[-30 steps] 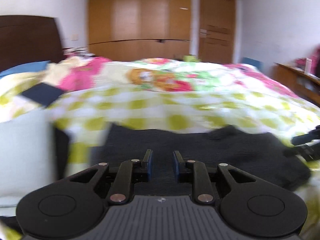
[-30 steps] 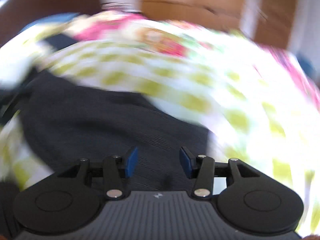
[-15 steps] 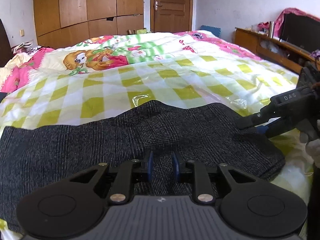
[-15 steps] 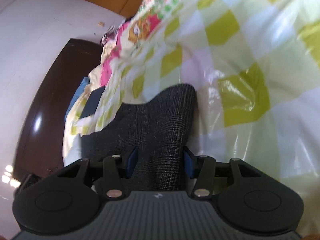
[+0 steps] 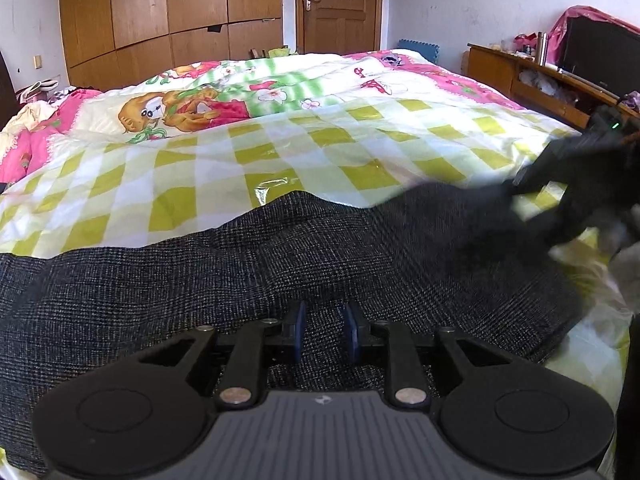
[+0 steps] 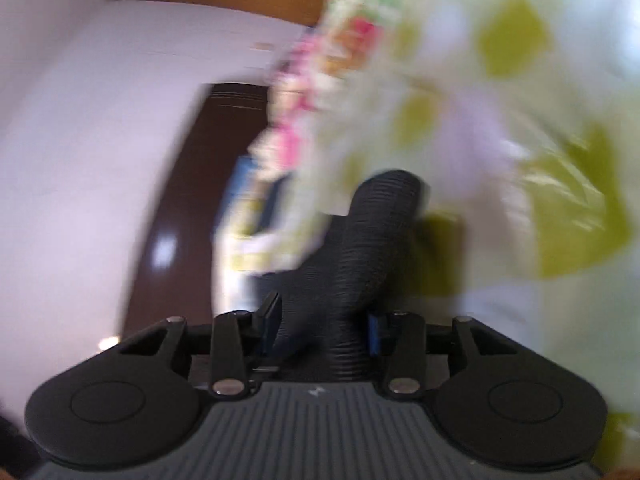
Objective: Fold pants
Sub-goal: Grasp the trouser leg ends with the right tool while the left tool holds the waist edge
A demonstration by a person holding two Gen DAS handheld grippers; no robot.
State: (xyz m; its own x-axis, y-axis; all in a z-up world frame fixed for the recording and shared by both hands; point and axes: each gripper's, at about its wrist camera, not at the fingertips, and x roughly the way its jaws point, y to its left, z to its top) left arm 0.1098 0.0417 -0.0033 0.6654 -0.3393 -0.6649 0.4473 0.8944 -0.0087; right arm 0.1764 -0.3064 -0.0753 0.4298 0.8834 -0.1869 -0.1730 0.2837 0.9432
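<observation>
Your right gripper [image 6: 322, 330] has just been closing – now pinching the pants [image 5: 280, 264] hem (blurred); your left gripper [image 5: 322, 330], narrowly parted, hovers directly above them on the bed [image 5: 320, 148] – fold beginning.

Right wrist view motion-blurred throughout: quilt [image 6: 500, 92] pattern smeared, headboard [image 6: 188, 208] edges soft, a blue item beyond the left finger unreadable. Pants [image 6: 360, 264] fabric bunched between the fingers of the right gripper [image 6: 322, 330]; pad contact not resolvable.

Left wrist view: right gripper [image 5: 568, 184] blurred at far right, its tips lost against dark cloth. Pants [image 5: 240, 280] cut off by left edge; near hem hidden under the left gripper [image 5: 322, 336] body. Shelf clutter ahead-right too small to identify.
</observation>
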